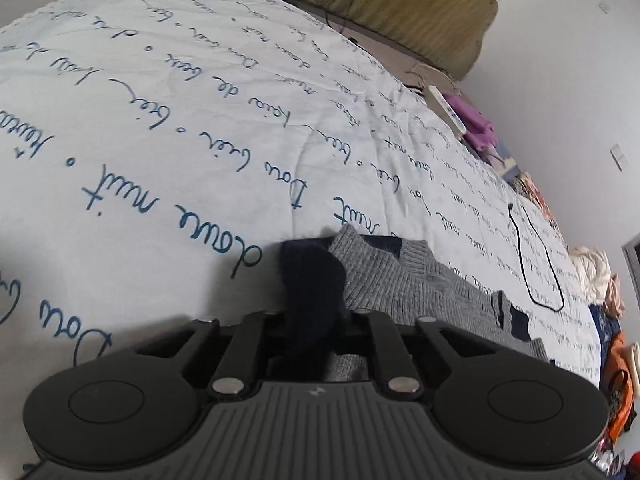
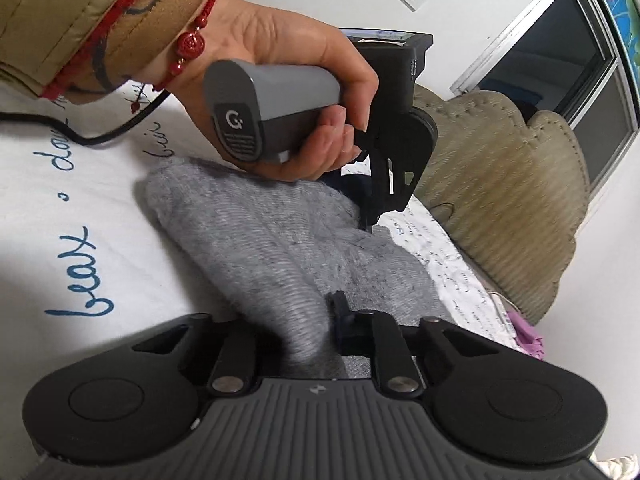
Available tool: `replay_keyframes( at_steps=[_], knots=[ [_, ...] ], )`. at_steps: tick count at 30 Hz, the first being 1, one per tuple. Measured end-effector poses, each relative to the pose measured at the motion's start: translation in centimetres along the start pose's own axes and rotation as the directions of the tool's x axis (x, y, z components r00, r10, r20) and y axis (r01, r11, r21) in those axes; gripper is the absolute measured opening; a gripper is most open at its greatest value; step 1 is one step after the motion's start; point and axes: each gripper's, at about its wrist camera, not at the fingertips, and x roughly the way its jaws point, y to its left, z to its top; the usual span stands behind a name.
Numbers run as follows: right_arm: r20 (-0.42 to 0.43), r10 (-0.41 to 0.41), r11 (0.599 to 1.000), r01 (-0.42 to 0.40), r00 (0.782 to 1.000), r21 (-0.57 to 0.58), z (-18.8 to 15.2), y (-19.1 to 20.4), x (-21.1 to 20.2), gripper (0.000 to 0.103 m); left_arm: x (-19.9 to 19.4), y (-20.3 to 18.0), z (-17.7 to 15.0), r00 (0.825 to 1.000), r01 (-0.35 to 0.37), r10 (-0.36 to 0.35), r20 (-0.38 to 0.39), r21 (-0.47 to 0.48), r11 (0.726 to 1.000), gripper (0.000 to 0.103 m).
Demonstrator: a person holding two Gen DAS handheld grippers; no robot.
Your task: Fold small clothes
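Our left gripper [image 1: 314,312] is clamped on a dark navy fold of the grey sweater [image 2: 256,236]; our right gripper [image 2: 320,320] pinches the sweater's near grey edge, the knit bunched between its jaws; in the right wrist view our hand [image 2: 288,80] wraps the left gripper's grey handle, a red bead bracelet [image 2: 192,44] at the wrist; the sweater lies on a white quilt [image 1: 160,120] printed with blue handwriting; a black cable [image 1: 536,256] loops on the quilt beyond it; an olive cushion [image 2: 512,184] sits past the quilt's far edge.
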Motion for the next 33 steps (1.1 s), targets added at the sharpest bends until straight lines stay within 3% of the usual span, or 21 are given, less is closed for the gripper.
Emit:
replay_keyframes(
  at_steps=[11, 17, 24, 33],
  knots=[
    [0.098, 0.059, 0.987, -0.073, 0.993, 0.143, -0.5, -3.3, -2.9, 0.009, -3.5, -5.4, -0.1, 0.989, -0.126, 0.116, 0.092, 0.113, 0.986, 0.008],
    [0.123, 0.105, 0.962, -0.132, 0.987, 0.239, -1.4, -5.7, -4.6, 0.009, -4.1, -8.8, -0.7, 0.971, -0.228, 0.209, 0.116, 0.19, 0.955, 0.008],
    [0.139, 0.121, 0.915, -0.165, 0.983, 0.369, -2.9, -9.2, -5.6, 0.008, -4.8, -11.8, -1.2, 0.961, -0.262, 0.233, 0.15, 0.229, 0.937, 0.008],
    [0.141, 0.113, 0.884, -0.165, 0.983, 0.437, -5.0, -12.0, -7.1, 0.008, -4.9, -15.9, -2.2, 0.951, -0.291, 0.244, 0.192, 0.279, 0.915, 0.008]
  ],
)
